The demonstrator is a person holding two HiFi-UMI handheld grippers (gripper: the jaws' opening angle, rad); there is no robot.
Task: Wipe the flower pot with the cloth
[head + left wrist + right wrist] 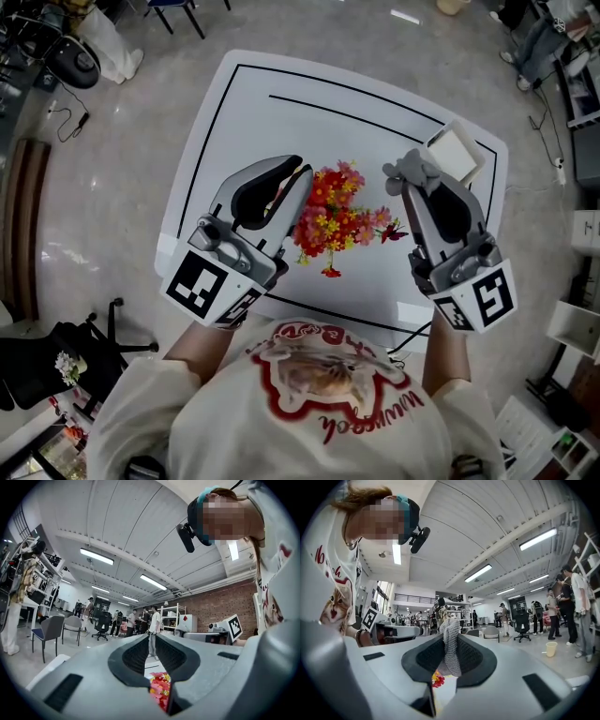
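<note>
A bunch of red, yellow and pink flowers [333, 220] stands mid-table; the blooms hide the pot beneath them. My left gripper [302, 176] is just left of the flowers with its jaws together and nothing visible between the pads. In the left gripper view [152, 637] the flowers [159, 688] show low through the gap. To the right of the flowers, my right gripper [412, 183] is shut on a grey knitted cloth [410, 173]. In the right gripper view [450, 637] the cloth [451, 644] stands up between the pads, with flowers [437, 680] below.
The white table [281, 112] has black lines drawn on it. A white square block [455, 155] sits near its far right corner, behind the right gripper. Several people, office chairs and shelves fill the room around the table.
</note>
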